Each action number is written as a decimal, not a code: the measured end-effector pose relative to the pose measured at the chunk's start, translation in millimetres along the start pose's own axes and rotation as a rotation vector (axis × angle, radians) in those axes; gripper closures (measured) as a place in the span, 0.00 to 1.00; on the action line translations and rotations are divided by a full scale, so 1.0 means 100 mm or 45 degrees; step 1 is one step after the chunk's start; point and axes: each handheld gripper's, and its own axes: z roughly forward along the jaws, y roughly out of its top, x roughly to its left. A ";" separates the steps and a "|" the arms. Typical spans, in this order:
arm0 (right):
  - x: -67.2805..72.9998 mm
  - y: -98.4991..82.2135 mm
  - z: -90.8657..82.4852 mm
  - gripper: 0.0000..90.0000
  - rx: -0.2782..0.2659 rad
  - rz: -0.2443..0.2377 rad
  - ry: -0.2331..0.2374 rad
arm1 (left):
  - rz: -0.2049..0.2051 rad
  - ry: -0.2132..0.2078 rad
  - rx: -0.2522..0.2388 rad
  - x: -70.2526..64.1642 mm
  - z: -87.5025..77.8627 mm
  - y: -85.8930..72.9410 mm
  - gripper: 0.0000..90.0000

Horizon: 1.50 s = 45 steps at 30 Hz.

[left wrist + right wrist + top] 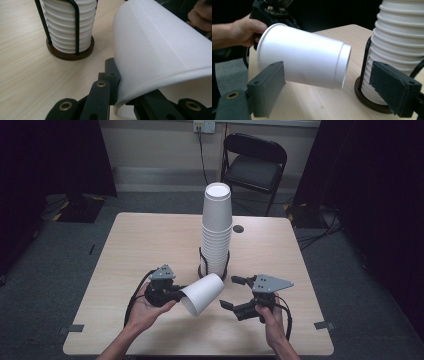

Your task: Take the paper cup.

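Left tongs (176,293) clamp cup (202,293) rim, left of open right tongs (232,292).

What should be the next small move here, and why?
Probably bring the open right gripper around the cup body and close. The left gripper pinches only its rim, holding it tilted beside the stack, and the right jaws stand apart from it.
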 end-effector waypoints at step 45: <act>0.49 0.02 0.28 0.16 0.283 -0.705 -0.094 | 0.034 -0.093 0.308 0.02 0.14 0.24 0.95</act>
